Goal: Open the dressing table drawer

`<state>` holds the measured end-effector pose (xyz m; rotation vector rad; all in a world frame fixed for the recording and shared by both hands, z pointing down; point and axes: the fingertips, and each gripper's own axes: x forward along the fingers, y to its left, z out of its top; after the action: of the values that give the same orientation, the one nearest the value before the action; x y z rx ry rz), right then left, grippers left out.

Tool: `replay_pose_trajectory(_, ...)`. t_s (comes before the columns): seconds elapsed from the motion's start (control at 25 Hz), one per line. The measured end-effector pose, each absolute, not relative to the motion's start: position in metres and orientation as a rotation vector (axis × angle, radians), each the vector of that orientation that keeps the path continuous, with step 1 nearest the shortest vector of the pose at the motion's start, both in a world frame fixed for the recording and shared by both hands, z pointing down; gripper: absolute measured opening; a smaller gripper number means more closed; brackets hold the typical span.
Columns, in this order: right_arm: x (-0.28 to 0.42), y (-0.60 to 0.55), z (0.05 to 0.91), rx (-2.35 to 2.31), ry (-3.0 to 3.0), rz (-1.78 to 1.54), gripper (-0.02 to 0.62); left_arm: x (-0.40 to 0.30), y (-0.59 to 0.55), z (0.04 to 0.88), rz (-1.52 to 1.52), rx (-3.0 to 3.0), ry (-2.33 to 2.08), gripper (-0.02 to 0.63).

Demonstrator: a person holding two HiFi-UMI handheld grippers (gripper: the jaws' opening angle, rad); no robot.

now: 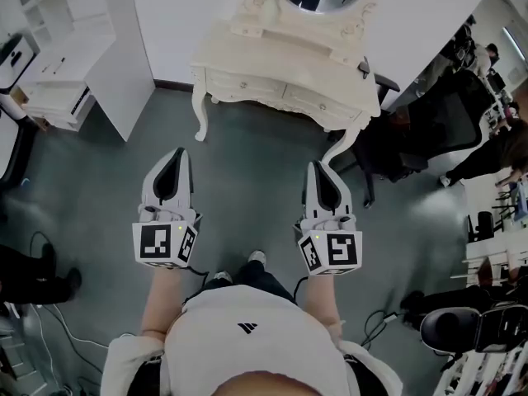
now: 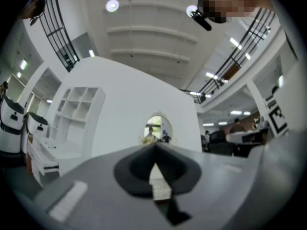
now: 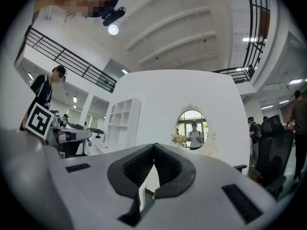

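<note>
At the upper left of the head view, a white shelf (image 1: pixel 62 97) is standing against the wall. Below it, the person's left gripper (image 1: pixel 175 165) is pointing up the frame, its jaws pressing together with nothing between them. At top centre, well apart from both grippers, the cream table (image 1: pixel 239 56) is sitting with its front running left to right and dipping slightly toward the right. Two drawers are showing on that front, the left drawer (image 1: pixel 245 84) and the right drawer (image 1: pixel 323 106), both looking closed. The right gripper (image 1: pixel 320 172) is also closed and empty. It seems the nearer one, lying almost straight below the right drawer. A drawer would likely be sliding down the frame, toward the person. A dark chair (image 1: pixel 429 130) is standing at the right.
</note>
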<state>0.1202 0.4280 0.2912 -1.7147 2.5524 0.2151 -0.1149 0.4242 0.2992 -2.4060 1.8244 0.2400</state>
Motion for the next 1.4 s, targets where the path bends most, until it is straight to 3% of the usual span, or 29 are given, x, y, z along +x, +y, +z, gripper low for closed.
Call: replay_pose_trajectory(1.4, 0.206, 0.331, 0.302, -1.514, 2.628, 0.138, -0.005, -0.006, 0.341, 0.299, 0.195, -2.358, 1.867, 0.009)
